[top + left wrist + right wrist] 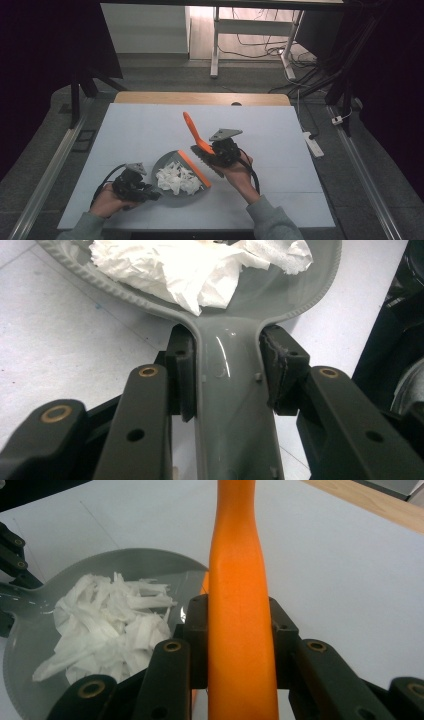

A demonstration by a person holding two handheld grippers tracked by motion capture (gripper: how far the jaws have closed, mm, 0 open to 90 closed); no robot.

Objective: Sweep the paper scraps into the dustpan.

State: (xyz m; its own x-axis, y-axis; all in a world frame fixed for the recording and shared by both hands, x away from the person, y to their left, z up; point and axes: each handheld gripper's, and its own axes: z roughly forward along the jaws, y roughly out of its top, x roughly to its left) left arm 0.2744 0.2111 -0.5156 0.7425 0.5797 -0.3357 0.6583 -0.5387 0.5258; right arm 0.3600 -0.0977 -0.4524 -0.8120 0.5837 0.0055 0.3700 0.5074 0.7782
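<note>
the left gripper [150, 194] is clamping the grey handle of the dustpan [235, 405]; in the left gripper view both pads are pressing flat against the handle's sides, with no gap showing. the dustpan is resting on the white table [280, 135], near the person's edge, with its orange lip [194, 168] facing the right hand.

the right gripper [216, 154] is gripping the brush [200, 142] by its orange handle; in the right gripper view the jaws are closing on the handle from both sides, and the handle is running up between them. in the high view the brush is standing just beside the orange lip, handle tilting up and away from the person, dark bristles [206, 161] pointing down toward the table.

the paper scraps [175, 180] are lying in a loose white heap inside the pan, touching its floor and reaching toward the lip. no scraps are visible on the table around the pan.

judgement: the sweeping step is appearing close to complete, with the load already collected. the next move is likely calling for the brush to be drawn clear of the lip and the pan to be raised with its lip tipped upward, since a level or forward-tilted lift is risking light paper sliding out over the edge.
</note>
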